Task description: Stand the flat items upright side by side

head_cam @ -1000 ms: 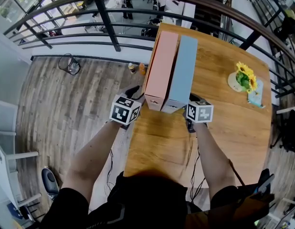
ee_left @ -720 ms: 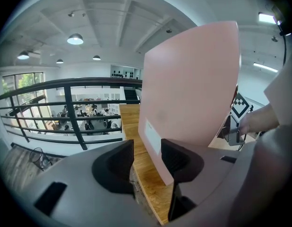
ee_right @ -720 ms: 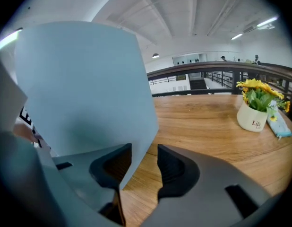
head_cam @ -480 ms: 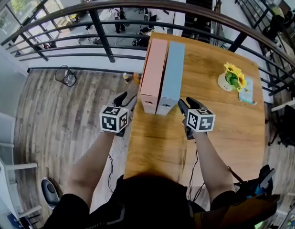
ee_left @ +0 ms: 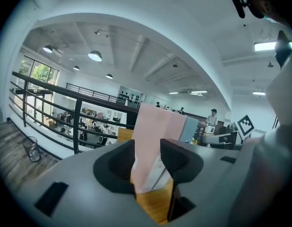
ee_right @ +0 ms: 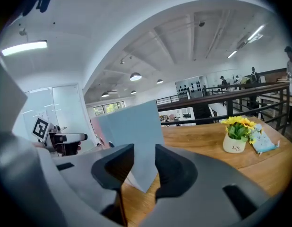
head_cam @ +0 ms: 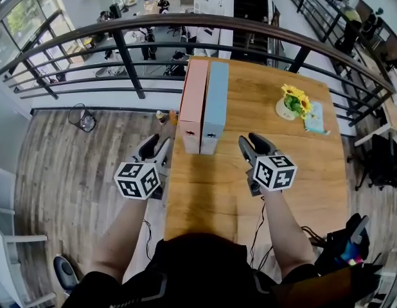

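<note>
Wooden counter (head_cam: 224,197) – pink binder (head_cam: 193,101) upright, touching blue binder (head_cam: 215,104); sunflower pot (head_cam: 286,110) right of the blue binder. Left hand-held gripper (head_cam: 155,147) and right hand-held gripper (head_cam: 253,143): jaws half-spread, just narrowing, empty.

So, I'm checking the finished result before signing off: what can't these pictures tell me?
- Pink binder spine label: too small in head view; left gripper partly covers it in its own view.
- Blue binder bottom edge: mostly behind right gripper in its view.
- Flat blue thing by flower pot: too small to name.
</note>
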The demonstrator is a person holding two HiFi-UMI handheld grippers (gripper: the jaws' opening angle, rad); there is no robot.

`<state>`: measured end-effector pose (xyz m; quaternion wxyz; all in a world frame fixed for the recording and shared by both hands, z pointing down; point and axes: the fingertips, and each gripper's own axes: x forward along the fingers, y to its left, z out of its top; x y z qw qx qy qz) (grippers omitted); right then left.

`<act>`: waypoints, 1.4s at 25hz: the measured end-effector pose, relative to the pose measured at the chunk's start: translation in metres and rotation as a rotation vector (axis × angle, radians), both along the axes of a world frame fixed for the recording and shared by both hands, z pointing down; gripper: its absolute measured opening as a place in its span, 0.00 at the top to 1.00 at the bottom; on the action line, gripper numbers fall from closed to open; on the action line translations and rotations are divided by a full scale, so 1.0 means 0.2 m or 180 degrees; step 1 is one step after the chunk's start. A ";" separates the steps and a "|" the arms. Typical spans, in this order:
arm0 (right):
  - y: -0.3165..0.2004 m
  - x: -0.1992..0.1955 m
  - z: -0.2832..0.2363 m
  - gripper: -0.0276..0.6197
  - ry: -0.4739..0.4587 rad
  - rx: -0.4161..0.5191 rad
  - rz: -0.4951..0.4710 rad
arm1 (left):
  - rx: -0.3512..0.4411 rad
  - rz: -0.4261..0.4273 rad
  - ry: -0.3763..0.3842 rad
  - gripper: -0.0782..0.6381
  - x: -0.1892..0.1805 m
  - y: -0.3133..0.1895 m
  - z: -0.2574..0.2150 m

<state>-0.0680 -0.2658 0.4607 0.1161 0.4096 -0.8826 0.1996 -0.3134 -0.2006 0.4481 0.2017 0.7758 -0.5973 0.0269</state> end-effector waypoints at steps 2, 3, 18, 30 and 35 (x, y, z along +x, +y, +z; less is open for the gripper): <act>0.06 0.02 -0.08 0.73 -0.0029 0.0074 0.0007 | 0.0100 0.0039 -0.0010 0.64 0.03 0.06 -0.08; 0.10 0.03 -0.12 0.74 -0.0034 0.0116 0.0010 | 0.0155 0.0071 -0.0031 0.65 0.06 0.08 -0.11; 0.65 0.35 -0.53 0.88 0.0105 0.0696 0.0175 | 0.0599 0.0541 -0.0407 0.83 0.52 0.41 -0.44; 1.15 0.92 -0.72 0.93 0.0155 0.0943 -0.0015 | 0.0565 0.0267 -0.0037 0.85 0.98 0.95 -0.67; 1.25 1.10 -0.72 0.93 0.0115 0.0952 -0.0029 | 0.0486 0.0030 -0.0540 0.85 1.11 1.11 -0.63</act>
